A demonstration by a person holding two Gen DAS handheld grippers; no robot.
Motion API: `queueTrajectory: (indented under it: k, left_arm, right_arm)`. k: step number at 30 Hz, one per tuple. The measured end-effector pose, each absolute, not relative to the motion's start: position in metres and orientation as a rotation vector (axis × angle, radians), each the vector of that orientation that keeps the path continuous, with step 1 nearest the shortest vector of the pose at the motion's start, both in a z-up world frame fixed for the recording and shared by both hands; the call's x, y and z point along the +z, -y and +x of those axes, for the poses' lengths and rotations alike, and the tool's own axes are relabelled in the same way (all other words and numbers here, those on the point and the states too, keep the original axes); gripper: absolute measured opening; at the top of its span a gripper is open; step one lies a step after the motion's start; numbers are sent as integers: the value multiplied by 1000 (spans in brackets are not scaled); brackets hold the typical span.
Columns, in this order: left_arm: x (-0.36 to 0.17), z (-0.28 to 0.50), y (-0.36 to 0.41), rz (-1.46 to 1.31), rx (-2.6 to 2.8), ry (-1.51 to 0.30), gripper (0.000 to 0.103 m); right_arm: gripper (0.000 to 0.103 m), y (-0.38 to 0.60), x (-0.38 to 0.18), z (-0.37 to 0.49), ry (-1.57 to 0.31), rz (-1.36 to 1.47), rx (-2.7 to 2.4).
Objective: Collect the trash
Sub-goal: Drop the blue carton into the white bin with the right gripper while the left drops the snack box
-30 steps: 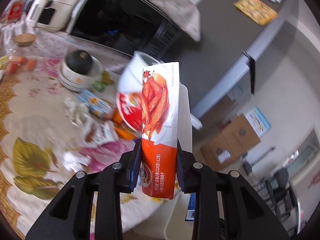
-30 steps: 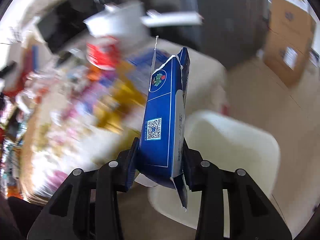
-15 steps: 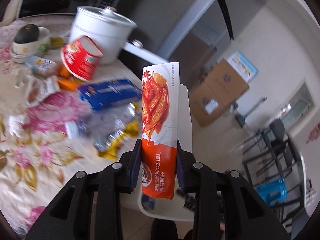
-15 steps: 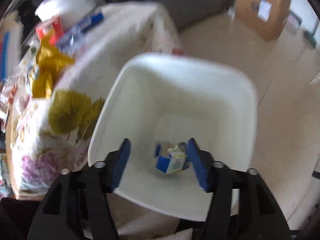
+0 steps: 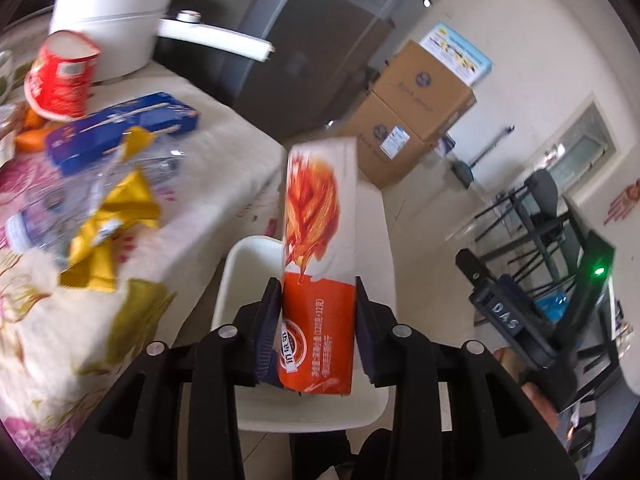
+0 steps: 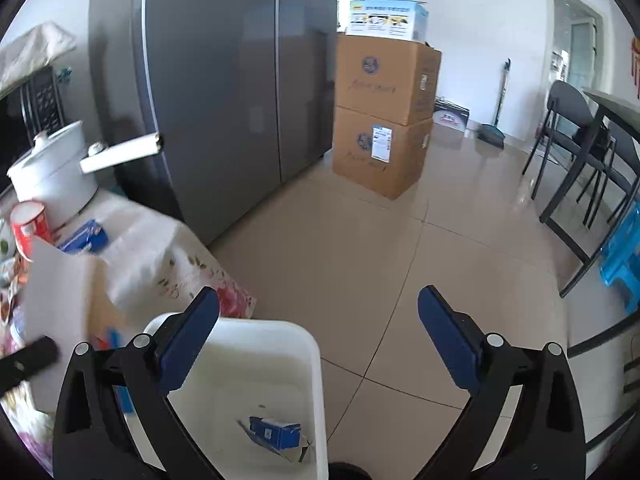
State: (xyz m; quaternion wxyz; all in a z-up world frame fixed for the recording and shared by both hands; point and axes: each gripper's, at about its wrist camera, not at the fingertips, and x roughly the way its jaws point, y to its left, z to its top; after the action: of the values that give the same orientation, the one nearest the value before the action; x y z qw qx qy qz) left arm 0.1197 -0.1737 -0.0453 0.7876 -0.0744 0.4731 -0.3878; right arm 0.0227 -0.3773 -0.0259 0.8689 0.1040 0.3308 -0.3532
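My left gripper (image 5: pixel 318 320) is shut on an orange and white snack box (image 5: pixel 320 240) and holds it upright over the white bin (image 5: pixel 236 276) beside the table. The box also shows from behind at the left of the right wrist view (image 6: pixel 60 292). My right gripper (image 6: pixel 318 332) is open and empty above the bin's right rim (image 6: pixel 312 360). A blue carton (image 6: pixel 274 432) lies on the bin's bottom. On the table lie a blue box (image 5: pixel 120 132), a yellow wrapper (image 5: pixel 108 224), a crushed clear bottle (image 5: pixel 60 200) and a red cup (image 5: pixel 60 80).
A white pot (image 5: pixel 112 20) with a long handle stands at the table's back. A grey fridge (image 6: pixel 232 80) and stacked cardboard boxes (image 6: pixel 384 120) stand behind. Dark chairs and a table (image 6: pixel 592 152) are at the right, over tiled floor.
My left gripper has swung right with the snack box, from over the table to over the bin. My right gripper has opened and dropped the blue carton into the bin, then tilted up.
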Motion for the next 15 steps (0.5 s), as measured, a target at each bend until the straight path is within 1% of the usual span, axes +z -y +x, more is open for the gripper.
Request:
queueTrajectory:
  k: [1, 3, 6, 10, 15]
  left_arm:
    - [-46, 119, 180, -151, -832, -1014, 46]
    - [-47, 119, 187, -139, -823, -1004, 50]
    - [-46, 120, 193, -125, -807, -999, 52]
    - [-40, 119, 189, -38, -700, -928, 65]
    - [-31, 118, 179, 19, -616, -849, 75]
  right_arm:
    - [95, 379, -27, 24, -694, 220, -738]
    - [95, 378, -29, 20, -703, 217, -732]
    - [95, 374, -30, 15, -710, 205, -722]
    - [95, 365, -25, 15, -711, 200, -697]
    - [96, 350, -24, 25, -714, 175, -654]
